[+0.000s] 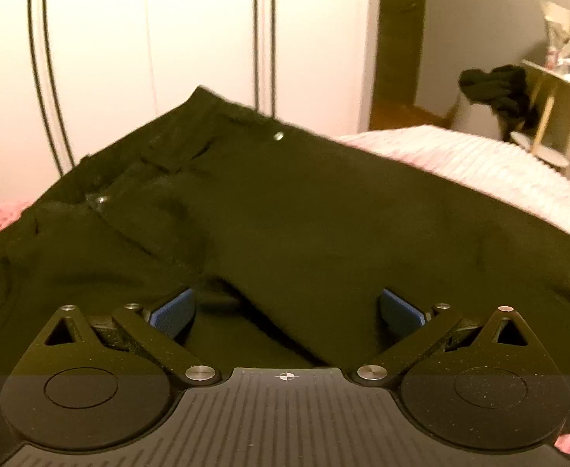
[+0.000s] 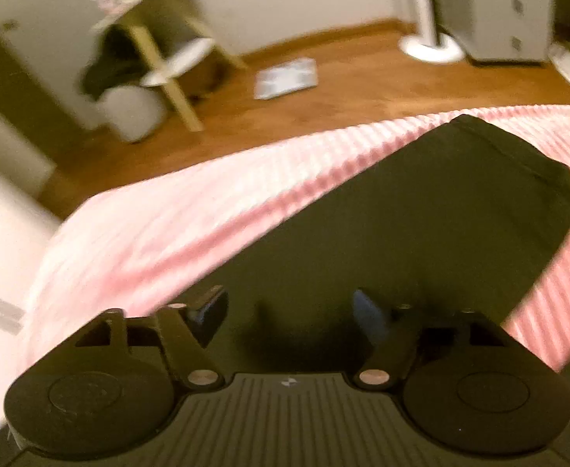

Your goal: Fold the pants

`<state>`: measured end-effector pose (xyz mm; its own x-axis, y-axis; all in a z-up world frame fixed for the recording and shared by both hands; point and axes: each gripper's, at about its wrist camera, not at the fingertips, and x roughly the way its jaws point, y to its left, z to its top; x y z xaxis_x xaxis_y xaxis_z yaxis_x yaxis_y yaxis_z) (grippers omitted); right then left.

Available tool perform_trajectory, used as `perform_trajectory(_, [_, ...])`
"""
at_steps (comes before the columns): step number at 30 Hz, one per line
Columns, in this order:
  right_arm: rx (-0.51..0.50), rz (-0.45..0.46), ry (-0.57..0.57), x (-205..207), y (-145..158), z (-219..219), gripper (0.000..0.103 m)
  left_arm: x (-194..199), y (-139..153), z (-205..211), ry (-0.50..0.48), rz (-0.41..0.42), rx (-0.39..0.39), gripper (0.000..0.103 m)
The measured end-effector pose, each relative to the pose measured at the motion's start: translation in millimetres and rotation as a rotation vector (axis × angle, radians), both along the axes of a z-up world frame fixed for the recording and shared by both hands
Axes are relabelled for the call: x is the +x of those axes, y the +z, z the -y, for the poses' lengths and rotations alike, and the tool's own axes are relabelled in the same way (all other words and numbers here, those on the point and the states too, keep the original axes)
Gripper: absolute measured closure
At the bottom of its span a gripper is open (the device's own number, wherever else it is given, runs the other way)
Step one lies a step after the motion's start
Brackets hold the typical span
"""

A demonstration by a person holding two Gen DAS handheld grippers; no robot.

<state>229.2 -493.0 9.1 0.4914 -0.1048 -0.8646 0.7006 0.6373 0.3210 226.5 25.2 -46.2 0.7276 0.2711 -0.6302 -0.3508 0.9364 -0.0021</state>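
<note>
Black pants [image 1: 285,202] lie spread on a pink ribbed bedspread [image 1: 479,163]. In the left wrist view their waistband, with a metal button [image 1: 279,136], lies at the far side. My left gripper [image 1: 285,305] hovers low over the crotch area, its blue pads [image 1: 172,311] wide apart and nothing pinched between them. The right wrist view shows one pant leg [image 2: 421,210] running to its hem at the upper right, close to the bed's edge. My right gripper [image 2: 289,311] stands open just above this leg near its left edge. This view is blurred.
White wardrobe doors [image 1: 168,58] rise behind the bed. Beyond the bed's edge lie a wooden floor [image 2: 363,89], a small wooden side table [image 2: 168,39], a white basket [image 2: 133,113] with dark clothes, a flat scale [image 2: 287,78], a fan base [image 2: 431,48] and a drawer unit [image 2: 511,11].
</note>
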Motion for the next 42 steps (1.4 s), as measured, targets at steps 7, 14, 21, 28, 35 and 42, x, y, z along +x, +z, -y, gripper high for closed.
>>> perform_trajectory(7, [-0.097,-0.181,-0.132,73,-34,21,0.045,-6,-14,10,0.01,0.06,0.051,0.0])
perform_trajectory(14, [-0.144,-0.249,-0.175,83,-49,30,0.07,-14,-20,1,0.04,0.102,-0.06,0.0])
perform_trajectory(21, [-0.177,0.047,-0.051,9,-11,22,0.102,-18,-22,-7,0.044,0.133,-0.123,0.0])
perform_trajectory(28, [-0.19,0.228,-0.081,-179,-17,-39,0.102,-44,17,-12,0.014,0.315,-0.157,0.0])
perform_trajectory(35, [-0.023,0.259,-0.208,-240,-59,-19,0.096,12,41,-42,-0.2,0.23,-0.451,0.0])
perform_trajectory(42, [0.141,0.371,-0.276,-264,-72,5,0.074,122,34,-54,-0.265,0.058,-0.606,0.002])
